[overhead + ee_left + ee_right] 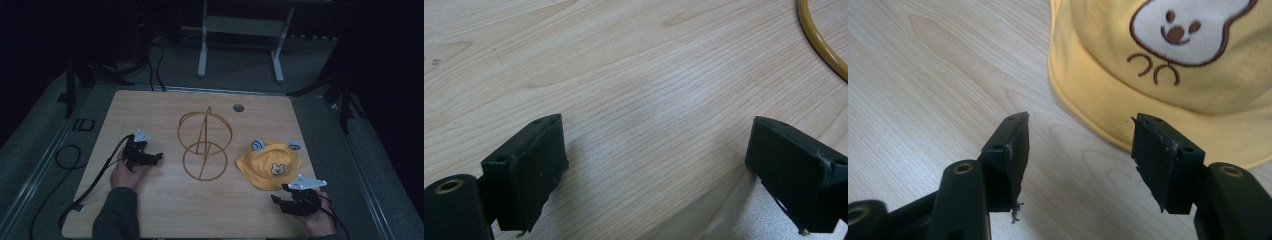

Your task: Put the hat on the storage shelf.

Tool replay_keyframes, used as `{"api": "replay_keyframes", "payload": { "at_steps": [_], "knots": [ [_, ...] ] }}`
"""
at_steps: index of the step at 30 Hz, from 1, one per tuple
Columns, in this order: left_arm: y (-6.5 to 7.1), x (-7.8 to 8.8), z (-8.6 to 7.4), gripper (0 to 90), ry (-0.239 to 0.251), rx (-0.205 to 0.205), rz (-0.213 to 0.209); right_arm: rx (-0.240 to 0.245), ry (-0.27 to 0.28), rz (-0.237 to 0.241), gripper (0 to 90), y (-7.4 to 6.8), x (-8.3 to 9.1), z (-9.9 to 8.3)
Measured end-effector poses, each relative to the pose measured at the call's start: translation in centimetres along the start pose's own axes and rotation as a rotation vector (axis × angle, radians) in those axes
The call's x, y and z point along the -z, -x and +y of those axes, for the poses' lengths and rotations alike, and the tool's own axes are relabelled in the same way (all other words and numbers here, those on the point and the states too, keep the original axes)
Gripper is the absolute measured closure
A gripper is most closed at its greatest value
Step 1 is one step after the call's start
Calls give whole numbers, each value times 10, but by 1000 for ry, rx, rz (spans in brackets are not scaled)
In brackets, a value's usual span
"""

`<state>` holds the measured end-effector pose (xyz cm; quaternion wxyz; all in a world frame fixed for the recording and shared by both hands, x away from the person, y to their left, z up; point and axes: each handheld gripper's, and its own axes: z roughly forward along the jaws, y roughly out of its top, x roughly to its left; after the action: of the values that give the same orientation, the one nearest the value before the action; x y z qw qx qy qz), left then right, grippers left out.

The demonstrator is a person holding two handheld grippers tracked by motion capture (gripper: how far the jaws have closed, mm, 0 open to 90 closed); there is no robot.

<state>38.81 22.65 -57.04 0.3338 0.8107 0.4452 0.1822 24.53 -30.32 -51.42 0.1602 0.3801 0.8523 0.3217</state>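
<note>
On the desk (150, 210), near its right front part, a yellow hat (270, 165) with a bear face on its front is seen lying flat, its brim spread on the wood and nothing lifted from the surface. Beside it, toward the middle of the desk, a gold wire stand (205, 145) made of two rings on a slanted rod is standing bare, so the work is judged to be at its very start: the hat has not yet been gripped, and, if the stand is meant to carry it, everything from the grasp to the placing is still to be done. The right gripper (1080, 145) is held just in front of the hat's near brim, its jaws parted to a middling width with only bare wood between them; in the right gripper view the brim edge is seen just beyond and beside the right-hand jaw, close to it but not touched. The left gripper (656, 165) is held well apart from the hat, on the far side of the stand, its jaws spread wide and empty over the wood, with a short arc of the stand's lower ring seen at the upper right of the left gripper view.
</note>
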Motion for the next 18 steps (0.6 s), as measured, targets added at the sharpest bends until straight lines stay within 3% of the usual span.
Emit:
{"api": "replay_keyframes", "payload": {
  "at_steps": [9,13,18],
  "knots": [
    [0,0,0,93,3,3,0,66,-10,30,390,2,6,19],
    [0,0,0,93,3,3,0,84,3,85,383,1,9,26],
    [0,0,0,93,2,3,0,128,4,103,384,2,14,39]
  ]
}}
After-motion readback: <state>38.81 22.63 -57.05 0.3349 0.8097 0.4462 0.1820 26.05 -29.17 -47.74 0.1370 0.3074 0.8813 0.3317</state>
